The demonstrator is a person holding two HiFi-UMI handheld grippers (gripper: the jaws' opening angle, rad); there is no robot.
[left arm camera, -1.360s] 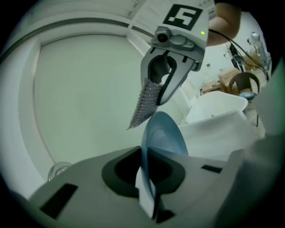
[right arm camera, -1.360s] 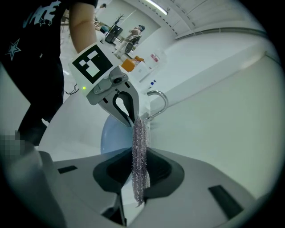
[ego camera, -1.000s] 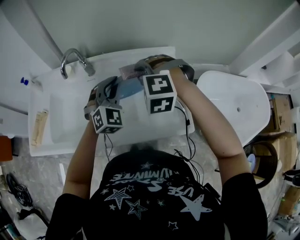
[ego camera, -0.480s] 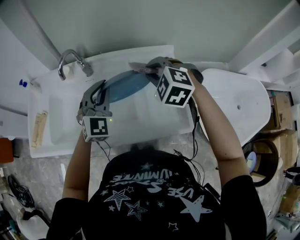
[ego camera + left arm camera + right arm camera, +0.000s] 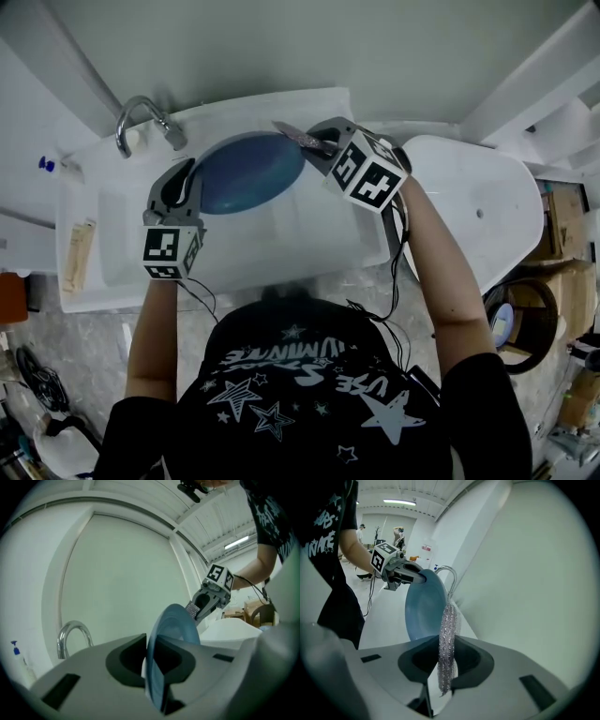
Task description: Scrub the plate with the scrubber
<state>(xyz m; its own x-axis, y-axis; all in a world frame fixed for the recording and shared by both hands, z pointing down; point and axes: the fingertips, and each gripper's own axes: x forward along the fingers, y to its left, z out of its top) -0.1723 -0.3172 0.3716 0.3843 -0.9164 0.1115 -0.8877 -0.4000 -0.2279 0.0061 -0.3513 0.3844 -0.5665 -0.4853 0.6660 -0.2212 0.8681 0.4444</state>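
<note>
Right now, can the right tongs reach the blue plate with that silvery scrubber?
Probably yes. The right tongs pinch the scrubber right by the rim of the plate, which the left tongs hold up over the sink; nothing stands between them.

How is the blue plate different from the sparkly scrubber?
The plate is blue, smooth and round; the scrubber is silvery, glittery and a thin strip. The plate is far bigger than the scrubber. The left tongs pinch the plate's rim; the right tongs pinch the scrubber. Both are held up over the sink.
</note>
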